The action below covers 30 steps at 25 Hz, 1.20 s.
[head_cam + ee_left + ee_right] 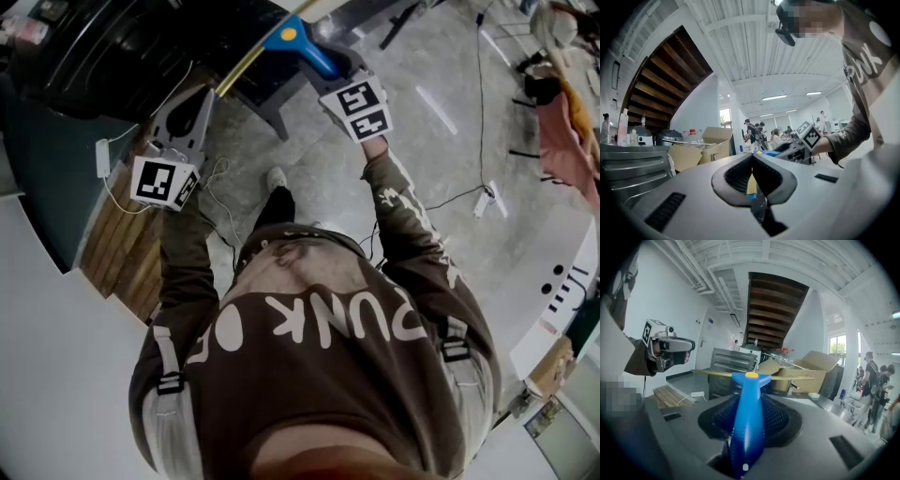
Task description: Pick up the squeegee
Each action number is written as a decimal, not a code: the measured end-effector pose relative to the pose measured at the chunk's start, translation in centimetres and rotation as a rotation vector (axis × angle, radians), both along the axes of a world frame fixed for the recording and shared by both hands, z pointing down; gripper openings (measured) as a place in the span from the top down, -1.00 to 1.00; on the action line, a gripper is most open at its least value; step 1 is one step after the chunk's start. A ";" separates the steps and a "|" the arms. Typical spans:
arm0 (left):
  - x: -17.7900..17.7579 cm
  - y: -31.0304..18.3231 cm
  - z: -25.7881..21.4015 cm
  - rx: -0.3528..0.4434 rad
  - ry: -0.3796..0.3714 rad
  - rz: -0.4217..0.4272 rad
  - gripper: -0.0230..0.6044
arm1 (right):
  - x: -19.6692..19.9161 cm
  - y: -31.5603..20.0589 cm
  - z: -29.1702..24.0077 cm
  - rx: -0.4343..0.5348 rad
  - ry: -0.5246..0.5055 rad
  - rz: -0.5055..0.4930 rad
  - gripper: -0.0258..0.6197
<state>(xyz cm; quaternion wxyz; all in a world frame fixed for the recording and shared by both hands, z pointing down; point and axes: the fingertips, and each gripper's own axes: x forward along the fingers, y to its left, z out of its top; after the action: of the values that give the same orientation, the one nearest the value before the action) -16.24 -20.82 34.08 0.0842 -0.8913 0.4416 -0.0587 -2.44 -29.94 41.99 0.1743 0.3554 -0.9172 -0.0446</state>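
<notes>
Clamping the squeegee (746,380) handle (tapered blue plastic) are right tongs (750,411); left tongs (752,159) sit shut.

The only words I can read stand on the person's brown sweatshirt (281,375). Big white capitals across the chest spell "PUNK", then "O" and a letter lost in a fold. In the left gripper view, "UNK" shows at far right on the same sweatshirt (868,61). White print on the right sleeve (403,217) is too creased to read.

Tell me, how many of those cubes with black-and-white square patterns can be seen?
2. One cube rides on the left gripper, at the head view's left; a second cube rides on the right gripper, which grips the blue squeegee. No others show.
</notes>
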 end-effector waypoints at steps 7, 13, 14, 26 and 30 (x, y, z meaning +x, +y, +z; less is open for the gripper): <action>2.4 3.8 -1.6 0.025 -0.022 -0.003 0.92 | 2.7 5.0 -3.2 0.060 -0.033 -0.020 0.47; 5.0 7.7 -2.6 0.047 -0.041 -0.018 0.92 | 5.4 9.5 -4.8 0.095 -0.059 -0.041 0.47; 5.4 8.4 -2.7 0.048 -0.044 -0.022 0.92 | 5.9 10.2 -5.1 0.100 -0.064 -0.045 0.47; 7.2 14.2 -4.5 0.053 -0.049 -0.055 0.92 | 8.0 17.0 -7.7 0.142 -0.106 -0.105 0.47; 7.2 15.1 -5.6 0.055 0.000 -0.047 0.92 | 8.3 18.5 -8.7 0.162 -0.114 -0.117 0.47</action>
<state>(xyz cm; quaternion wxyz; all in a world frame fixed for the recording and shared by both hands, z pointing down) -9.08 -5.73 28.48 0.1073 -0.8781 0.4638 -0.0486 5.87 -11.40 33.33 0.0895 0.3162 -0.9382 -0.1084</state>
